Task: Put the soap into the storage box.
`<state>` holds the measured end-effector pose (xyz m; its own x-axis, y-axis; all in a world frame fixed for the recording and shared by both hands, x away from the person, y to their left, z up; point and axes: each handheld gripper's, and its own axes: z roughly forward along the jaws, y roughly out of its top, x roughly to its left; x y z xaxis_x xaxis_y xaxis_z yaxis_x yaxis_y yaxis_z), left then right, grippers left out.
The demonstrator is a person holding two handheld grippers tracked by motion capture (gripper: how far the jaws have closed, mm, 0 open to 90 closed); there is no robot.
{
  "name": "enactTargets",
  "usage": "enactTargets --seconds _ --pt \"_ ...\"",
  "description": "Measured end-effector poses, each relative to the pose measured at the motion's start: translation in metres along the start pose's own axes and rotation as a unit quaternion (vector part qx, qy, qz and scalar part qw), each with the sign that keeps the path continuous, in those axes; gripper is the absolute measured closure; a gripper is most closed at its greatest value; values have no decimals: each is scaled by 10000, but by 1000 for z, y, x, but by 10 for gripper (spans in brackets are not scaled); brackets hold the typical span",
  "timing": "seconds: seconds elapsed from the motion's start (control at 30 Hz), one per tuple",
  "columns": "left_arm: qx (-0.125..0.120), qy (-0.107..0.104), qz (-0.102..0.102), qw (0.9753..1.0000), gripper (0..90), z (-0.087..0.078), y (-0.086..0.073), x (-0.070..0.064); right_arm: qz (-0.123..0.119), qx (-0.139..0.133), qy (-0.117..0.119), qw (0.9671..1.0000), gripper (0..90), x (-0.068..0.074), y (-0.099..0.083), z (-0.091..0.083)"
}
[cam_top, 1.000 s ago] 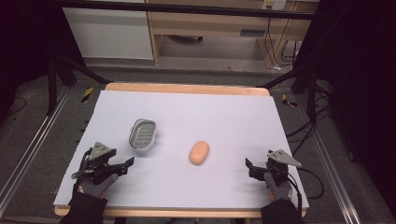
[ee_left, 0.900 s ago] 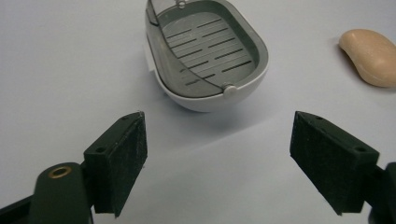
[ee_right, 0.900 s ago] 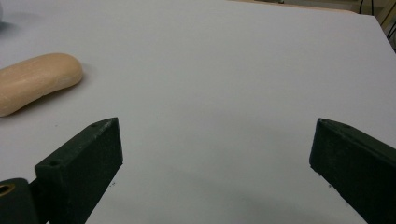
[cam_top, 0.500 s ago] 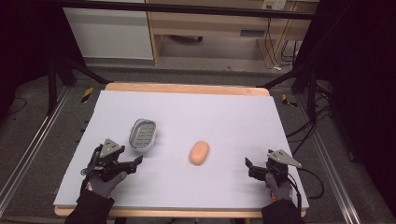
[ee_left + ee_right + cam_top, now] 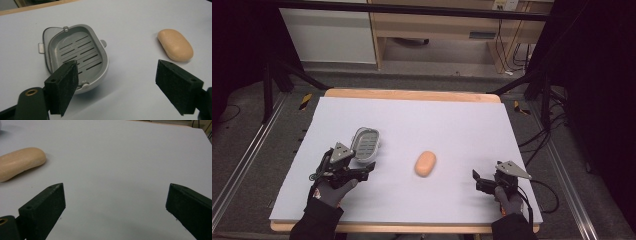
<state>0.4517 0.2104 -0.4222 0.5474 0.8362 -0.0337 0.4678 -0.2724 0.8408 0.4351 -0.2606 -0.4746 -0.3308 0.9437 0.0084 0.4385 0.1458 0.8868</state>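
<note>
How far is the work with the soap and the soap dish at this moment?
Nothing looks done yet: the soap bar lies on the table, apart from the empty soap dish. In hand: the left gripper, open, is beside the dish. The right gripper is open and holds nothing. Probably left: putting the soap into the dish.

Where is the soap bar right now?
In the high view the soap bar lies mid-table, right of the grey soap dish, between the left claw and right claw.
</note>
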Motion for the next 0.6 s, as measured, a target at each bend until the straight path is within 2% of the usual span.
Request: enactTargets --seconds 0.13,0.6 --pt "38 -49 108 9999 177 6 5 -8 -7 9 6 10000 27 1 0 1" --pt "96 -267 247 9993 177 28 22 -30 15 50 45 10000 28 1 -1 2"
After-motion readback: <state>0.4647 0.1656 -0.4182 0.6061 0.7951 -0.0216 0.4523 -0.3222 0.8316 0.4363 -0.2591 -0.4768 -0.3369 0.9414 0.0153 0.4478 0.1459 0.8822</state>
